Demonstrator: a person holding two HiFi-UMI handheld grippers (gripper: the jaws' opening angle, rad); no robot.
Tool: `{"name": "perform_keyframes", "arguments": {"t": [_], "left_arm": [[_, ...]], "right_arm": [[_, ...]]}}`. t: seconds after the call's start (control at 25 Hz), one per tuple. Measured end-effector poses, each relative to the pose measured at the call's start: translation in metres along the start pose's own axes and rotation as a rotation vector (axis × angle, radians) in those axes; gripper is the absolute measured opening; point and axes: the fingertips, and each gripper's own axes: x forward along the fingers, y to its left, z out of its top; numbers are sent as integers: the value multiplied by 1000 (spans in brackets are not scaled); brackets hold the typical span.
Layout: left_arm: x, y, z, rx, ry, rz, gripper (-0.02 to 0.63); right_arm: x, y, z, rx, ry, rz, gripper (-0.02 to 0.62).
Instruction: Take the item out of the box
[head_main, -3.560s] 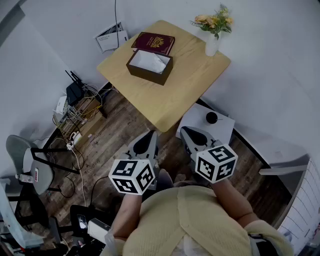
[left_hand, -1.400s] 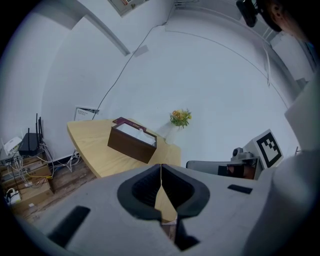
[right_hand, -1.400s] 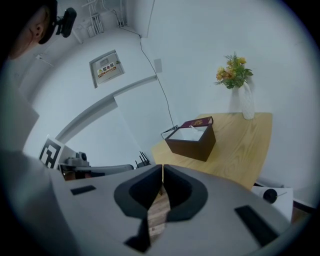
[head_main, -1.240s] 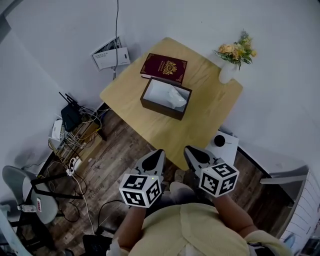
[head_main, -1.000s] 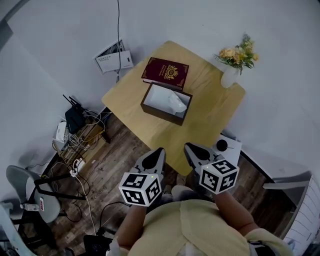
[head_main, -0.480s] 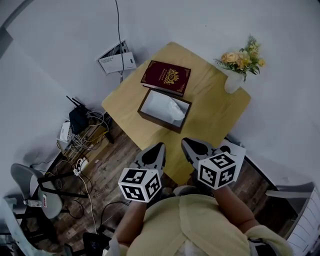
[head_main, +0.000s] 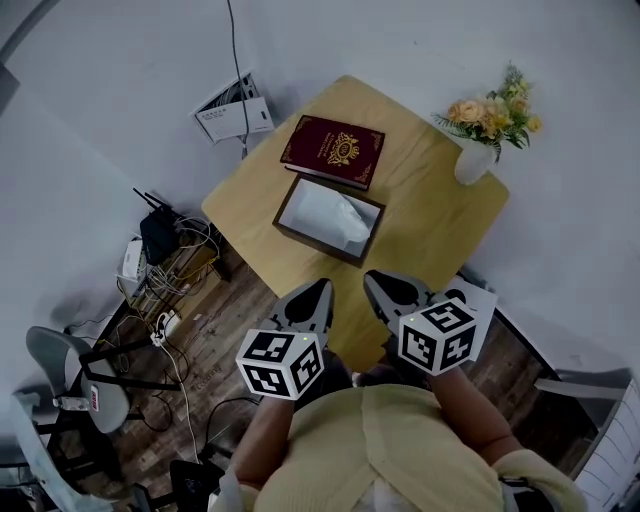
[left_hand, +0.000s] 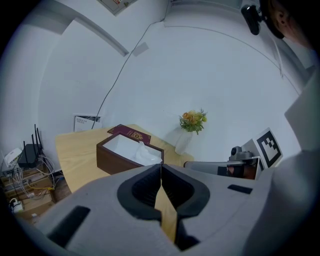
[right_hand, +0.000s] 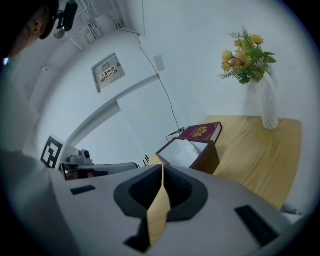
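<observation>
Both grippers had come closer to the table (head_main: 430, 225) than they were a few seconds before. Back then they hung over the wooden floor (head_main: 215, 345), and the table was farther off. Now their tips were at the table's near edge.

On the table sat a brown box (head_main: 318, 243) with no lid on. Just behind it lay a red book (head_main: 333, 152). A white vase (head_main: 474, 162) with flowers stood well off to the right, near the corner. The thing to take out was a soft white bundle (head_main: 335, 212). It was inside the box, and nothing had touched it yet.

Some things could go wrong from here. The bundle looked soft and crumpled, so a small pinch might slip off or pull up only a bit of it. The box looked light, so it might slide or lift if no one held it down. A wide swing on the right side might knock over the vase.

The left gripper (left_hand: 161, 175) and the right gripper (right_hand: 162, 175) were held side by side, low and close to the person's body. Both pointed forward at the box. Each had its jaws pressed together with nothing between them, so they would have to open before they could grab.
</observation>
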Motion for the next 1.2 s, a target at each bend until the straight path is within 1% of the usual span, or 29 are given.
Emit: {"name": "perform_keyframes", "arguments": {"t": [0.28,0.44,0.56,0.68,0.84,1.2], "left_arm": [[18,12,11,29,21,-59,25],[31,23,22,55,55,-110,25],[39,35,29,66,82,-139,25],[49,44,32,80,117,-168,25],[59,54,42,104,140,-207,25],[81,71,56,188,209,-309,25]], "right_arm": [[8,-7,7,8,-16,-59,32],[19,-16,16,21,-29,-121,32],[31,-18,20,11,-22,-162,32],[41,-20,24,17,-20,-187,32],[52,-23,30,18,-15,-222,32],[76,-37,43,12,-4,-329,32]]}}
